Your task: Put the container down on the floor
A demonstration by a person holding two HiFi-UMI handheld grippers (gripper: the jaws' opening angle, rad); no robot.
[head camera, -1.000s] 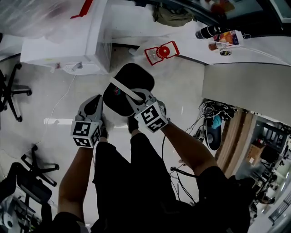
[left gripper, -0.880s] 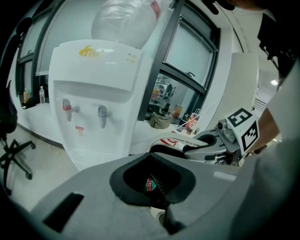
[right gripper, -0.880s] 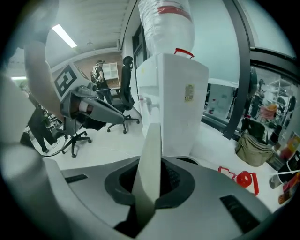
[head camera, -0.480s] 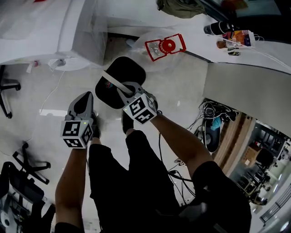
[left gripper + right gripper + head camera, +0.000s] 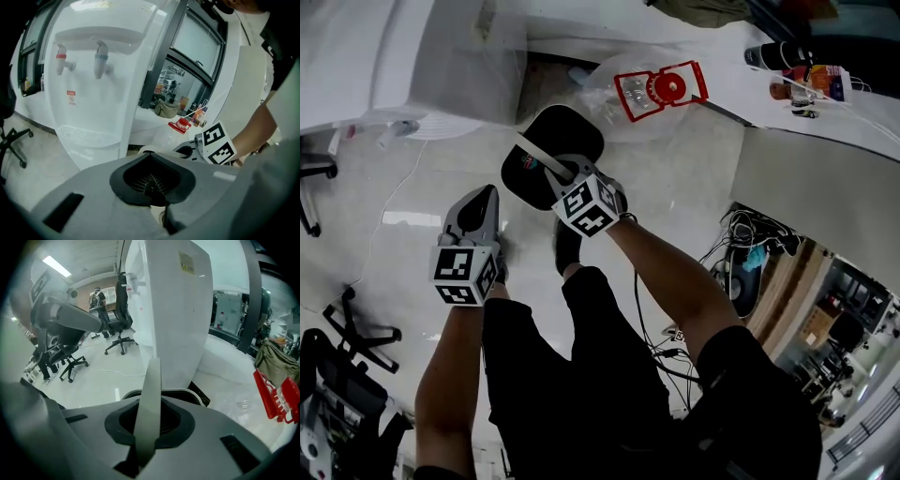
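Fingers (image 5: 185, 426), right gripper (image 5: 565, 178): pinched tight on pale handle (image 5: 151, 390) of black container (image 5: 567, 136), strap running up between both pads. Fingers (image 5: 185, 183), left gripper (image 5: 478, 202): pressed together on nothing, held beside the container and a little back from it, not touching. Container itself: hanging under the right gripper by that handle, out ahead of the person's shoe (image 5: 565, 246), near the base of white water dispenser (image 5: 93, 89), over glossy floor (image 5: 675, 197). Contact with tile: not decidable from above; reads as not yet set down, given handle drawn straight up through the grip. Step in hand, by judgement: the lowering, late part. Next move calls for bringing the base down flat and level onto bare tile, slowly, then parting the right pads to free the handle, then lifting away without snagging the strap. Worth watching for tilt on contact and for toes close behind
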